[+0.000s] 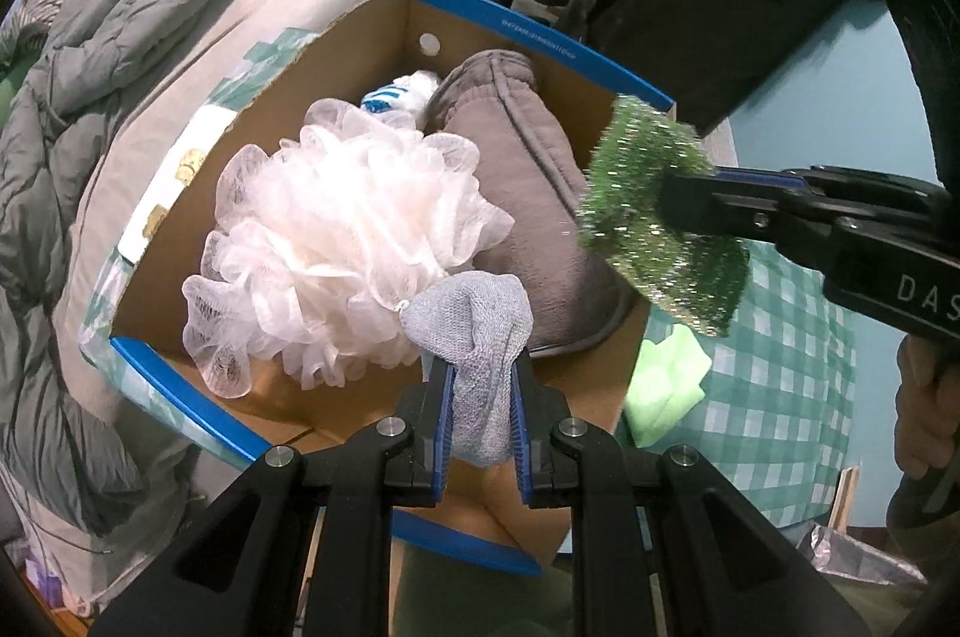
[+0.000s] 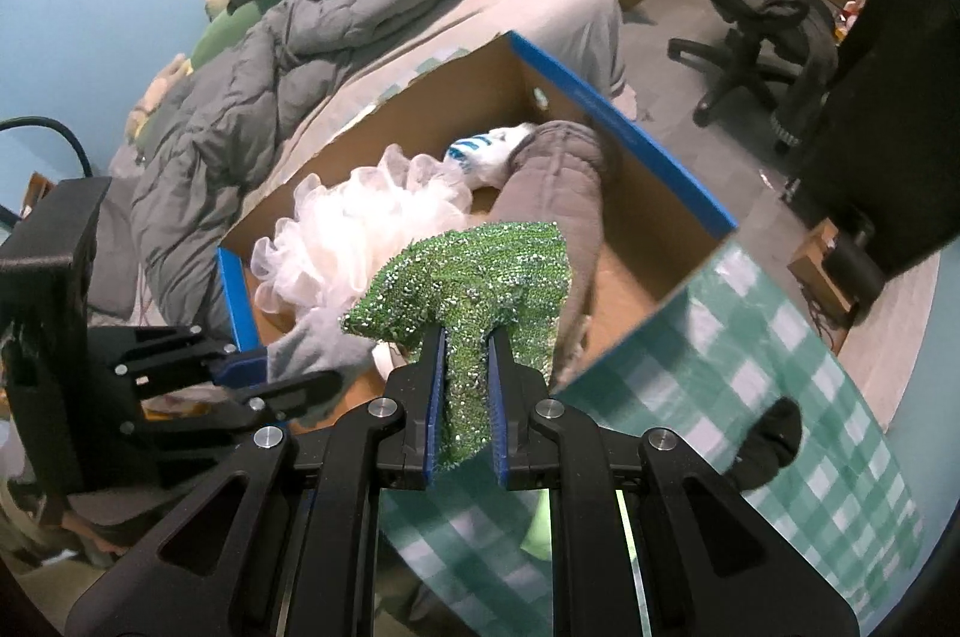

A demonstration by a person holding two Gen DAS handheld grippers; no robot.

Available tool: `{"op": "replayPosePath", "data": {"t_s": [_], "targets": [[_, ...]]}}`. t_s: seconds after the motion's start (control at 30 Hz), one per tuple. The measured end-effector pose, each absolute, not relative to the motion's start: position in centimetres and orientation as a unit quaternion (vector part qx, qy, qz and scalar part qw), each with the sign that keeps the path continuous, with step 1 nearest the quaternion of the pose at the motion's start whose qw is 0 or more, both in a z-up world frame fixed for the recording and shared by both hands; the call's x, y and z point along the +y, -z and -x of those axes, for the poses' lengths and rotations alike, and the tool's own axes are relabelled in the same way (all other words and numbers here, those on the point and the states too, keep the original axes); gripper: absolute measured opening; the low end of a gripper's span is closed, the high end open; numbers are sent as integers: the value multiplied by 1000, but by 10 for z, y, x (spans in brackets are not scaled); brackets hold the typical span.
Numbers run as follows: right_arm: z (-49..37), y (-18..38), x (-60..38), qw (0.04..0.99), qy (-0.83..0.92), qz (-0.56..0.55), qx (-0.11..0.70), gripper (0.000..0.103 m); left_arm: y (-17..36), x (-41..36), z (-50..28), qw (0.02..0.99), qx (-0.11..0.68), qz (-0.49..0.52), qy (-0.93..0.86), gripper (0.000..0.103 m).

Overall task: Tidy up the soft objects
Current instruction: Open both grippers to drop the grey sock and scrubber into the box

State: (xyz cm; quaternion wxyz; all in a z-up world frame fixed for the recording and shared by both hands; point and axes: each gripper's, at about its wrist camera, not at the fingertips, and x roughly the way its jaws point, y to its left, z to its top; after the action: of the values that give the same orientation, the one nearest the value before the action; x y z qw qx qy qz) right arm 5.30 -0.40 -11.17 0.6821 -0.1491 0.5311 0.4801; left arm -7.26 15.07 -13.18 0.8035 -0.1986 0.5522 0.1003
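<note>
L gripper (image 1: 480,373): pitched steeply down, clamped on grey knit cloth (image 1: 480,337), over cardboard box (image 1: 540,24), touching white mesh pouf (image 1: 336,241). R gripper (image 2: 467,337): angled down, pinching green glitter sponge (image 2: 474,277) above box edge. Grey cushion (image 1: 516,169) inside box.

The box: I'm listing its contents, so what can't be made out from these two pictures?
- Floor of the cardboard box: mostly covered by the white mesh puff and grey cushion in both views.
- White-and-blue item: partly behind the puff and cushion; too hidden to identify.
- Near corner of the box: left wrist view, hidden by the left gripper and its grey cloth.
- Right wrist view: the green sparkly sponge in the right gripper hides part of the cushion.
</note>
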Motion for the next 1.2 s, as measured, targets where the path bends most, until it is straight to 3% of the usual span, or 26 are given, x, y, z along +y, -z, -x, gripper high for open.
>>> {"op": "replayPosePath", "data": {"t_s": [0.23, 0.33, 0.5, 0.63, 0.7, 1.13, 1.2], "targets": [[-53, 127, 14, 671, -476, 155, 547, 12, 141, 154, 70, 798, 562, 195, -99, 19], [-53, 130, 17, 669, -474, 155, 552, 13, 141, 155, 70, 797, 562, 197, -104, 27], [-54, 132, 18, 670, -467, 154, 556, 27, 139, 157, 73, 798, 560, 196, -109, 46], [-52, 127, 17, 678, -462, 154, 550, 41, 135, 157, 74, 799, 559, 191, -113, 53], [-52, 125, 16, 682, -461, 154, 546, 52, 132, 158, 75, 801, 556, 192, -114, 54], [-62, 107, -11, 701, -451, 134, 537, 58, 106, 145, 72, 814, 540, 188, -105, 55], [-64, 105, -19, 704, -448, 127, 537, 58, 104, 140, 71, 816, 540, 181, -103, 58]]}}
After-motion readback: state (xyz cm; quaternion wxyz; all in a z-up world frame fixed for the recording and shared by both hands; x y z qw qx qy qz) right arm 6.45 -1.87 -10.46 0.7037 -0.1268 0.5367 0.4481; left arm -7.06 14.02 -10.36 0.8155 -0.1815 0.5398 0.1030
